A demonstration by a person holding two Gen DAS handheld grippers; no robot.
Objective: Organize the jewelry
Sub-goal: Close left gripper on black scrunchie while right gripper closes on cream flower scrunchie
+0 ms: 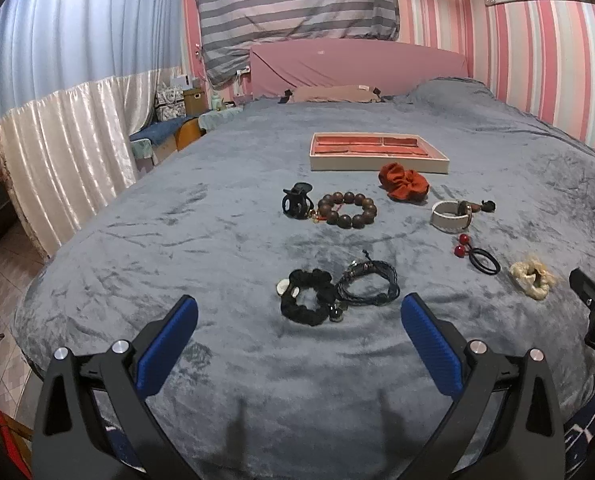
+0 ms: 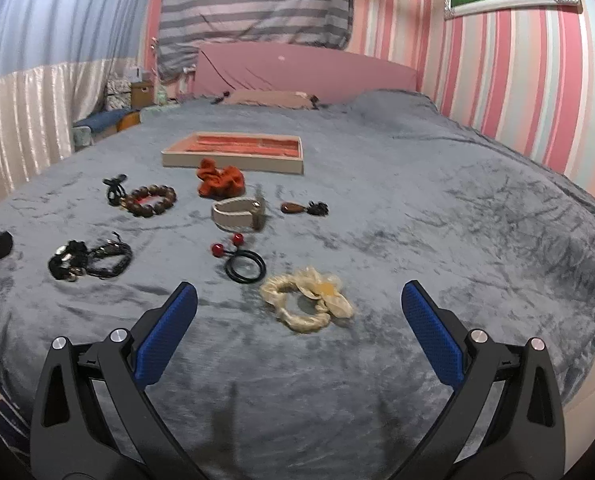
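Spread over the grey plush bedspread (image 1: 217, 240), the jewelry is lying loose short of the empty pink compartment tray (image 1: 377, 152), and both left gripper (image 1: 299, 316) and right gripper (image 2: 299, 304) are hovering released, risking snagging the touching black scrunchie (image 1: 305, 296) and braided black cord bracelet (image 1: 369, 286) together.

Both wrist cameras sit low at the foot of the bed (image 1: 257, 380), looking along it toward the headboard (image 1: 357, 64). The left view stands further left, the right further right. Both show the tray (image 1: 377, 164) and the accessories scattered nearby.
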